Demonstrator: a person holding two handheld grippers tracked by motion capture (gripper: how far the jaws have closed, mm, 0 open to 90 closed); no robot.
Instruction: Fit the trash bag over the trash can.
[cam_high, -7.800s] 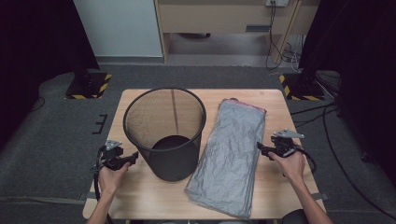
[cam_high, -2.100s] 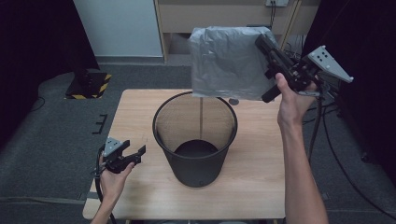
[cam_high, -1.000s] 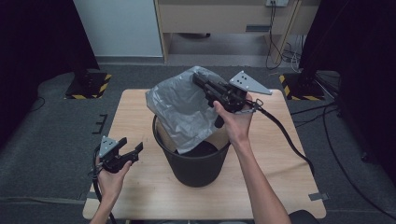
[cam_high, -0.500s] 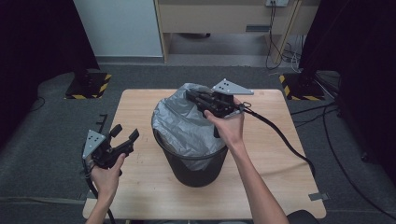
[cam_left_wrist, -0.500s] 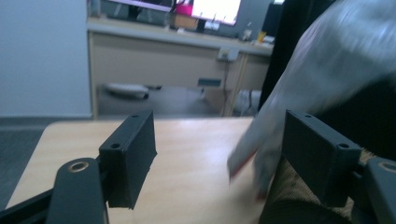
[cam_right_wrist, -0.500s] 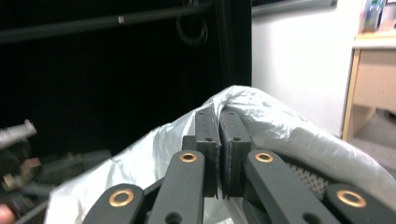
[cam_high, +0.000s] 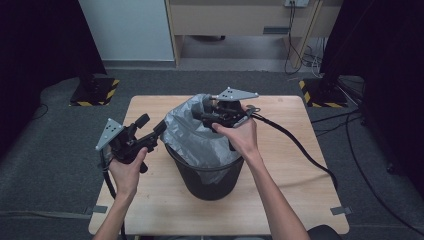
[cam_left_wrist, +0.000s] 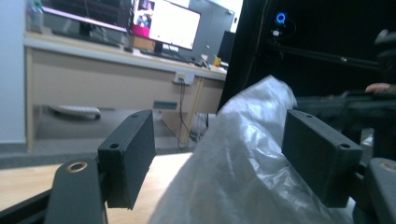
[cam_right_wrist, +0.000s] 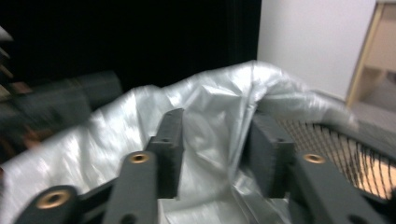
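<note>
A black mesh waste bin (cam_high: 210, 175) stands in the middle of the wooden table (cam_high: 300, 190). A grey plastic bag (cam_high: 195, 137) lies crumpled over its mouth and spills down the left side. My right gripper (cam_high: 200, 107) hovers over the bag's top; its jaws have just been opening and now stand apart, with a fold of the bag (cam_right_wrist: 210, 107) loose between them. Raised at the bin's left, my left gripper (cam_high: 154, 123) is open and points at the bag (cam_left_wrist: 243, 172), which lies just ahead of its jaws.
The bin's mesh rim (cam_right_wrist: 336, 135) shows to the right of the bag. Black cables (cam_high: 295, 145) trail from the right gripper across the table's right half. Beyond the table stand a desk (cam_high: 240, 20) and striped floor blocks (cam_high: 95, 90).
The right gripper carried the bag down onto the bin, and its jaws have parted off the bag. The left gripper has risen and moved in toward the bag's left side.
</note>
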